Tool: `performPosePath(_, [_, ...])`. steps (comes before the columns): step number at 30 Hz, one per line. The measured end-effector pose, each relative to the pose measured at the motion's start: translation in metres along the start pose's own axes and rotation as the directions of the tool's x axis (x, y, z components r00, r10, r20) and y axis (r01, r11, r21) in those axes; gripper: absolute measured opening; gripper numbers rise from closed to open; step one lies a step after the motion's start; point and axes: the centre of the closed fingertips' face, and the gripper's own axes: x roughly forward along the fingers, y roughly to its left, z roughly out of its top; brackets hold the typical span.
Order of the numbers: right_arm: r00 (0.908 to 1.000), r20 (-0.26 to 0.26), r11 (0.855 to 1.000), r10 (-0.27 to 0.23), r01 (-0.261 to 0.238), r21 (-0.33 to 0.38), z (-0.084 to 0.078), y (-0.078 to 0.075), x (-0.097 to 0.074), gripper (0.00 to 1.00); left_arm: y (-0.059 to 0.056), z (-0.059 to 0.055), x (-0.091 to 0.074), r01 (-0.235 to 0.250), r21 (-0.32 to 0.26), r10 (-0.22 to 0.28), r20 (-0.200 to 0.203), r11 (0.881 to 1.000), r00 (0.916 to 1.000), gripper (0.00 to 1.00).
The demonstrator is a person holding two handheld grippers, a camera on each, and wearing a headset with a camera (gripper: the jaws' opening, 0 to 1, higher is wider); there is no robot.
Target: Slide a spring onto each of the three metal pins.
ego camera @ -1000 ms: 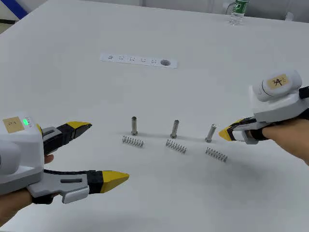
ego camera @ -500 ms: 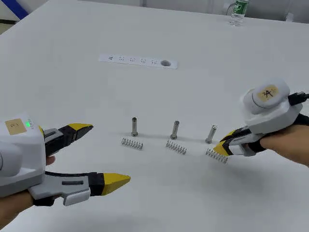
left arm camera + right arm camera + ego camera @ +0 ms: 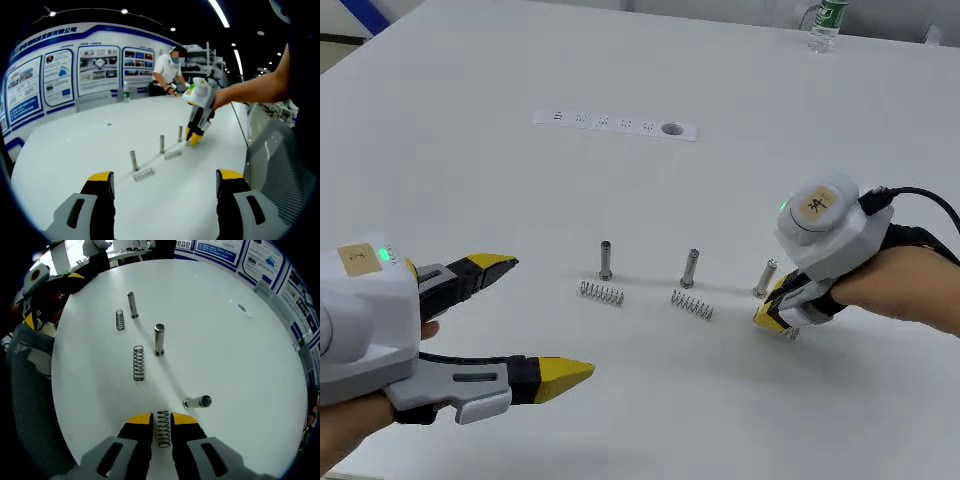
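Three metal pins stand upright in a row on the white table: left pin, middle pin, right pin. A spring lies in front of the left pin and another spring in front of the middle pin. My right gripper is tipped down onto the table by the right pin. In the right gripper view its yellow fingertips sit tight on both sides of the third spring, which lies flat beside the right pin. My left gripper hovers open at lower left, holding nothing.
A white power strip lies farther back on the table, and a water bottle stands at the far edge. In the left gripper view a person stands beyond the table's far side. The table's right edge runs close to the pins.
My right gripper came down and to the left, from beside the right pin to the spring lying in front of it. The left gripper has barely moved.
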Motion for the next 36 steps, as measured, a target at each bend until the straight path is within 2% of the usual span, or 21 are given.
performPosePath(14, [0.9973, -0.066, 0.999, 0.030, -0.033, -0.040, -0.001, 0.005, 0.006, 0.14, 0.004, -0.002, -0.004, -0.011, -0.006, 0.011, -0.001, 1.000, 0.9999, 0.85])
performPosePath(26, [0.9964, -0.072, 0.999, 0.045, -0.046, -0.021, -0.002, 0.006, 0.005, 0.12, 0.003, -0.003, -0.004, -0.009, -0.009, 0.009, -0.002, 1.000, 1.0000, 0.85])
performPosePath(33, [0.9992, -0.024, 0.999, 0.032, -0.032, -0.016, 0.002, 0.007, -0.009, 0.12, -0.004, -0.002, 0.000, 0.011, 0.000, -0.011, -0.005, 1.000, 0.9999, 0.84])
performPosePath(36, [0.9997, 0.010, 1.000, 0.020, -0.020, -0.005, 0.005, 0.008, -0.016, 0.12, -0.008, 0.003, 0.003, 0.025, 0.006, -0.025, 0.001, 1.000, 0.9997, 0.84])
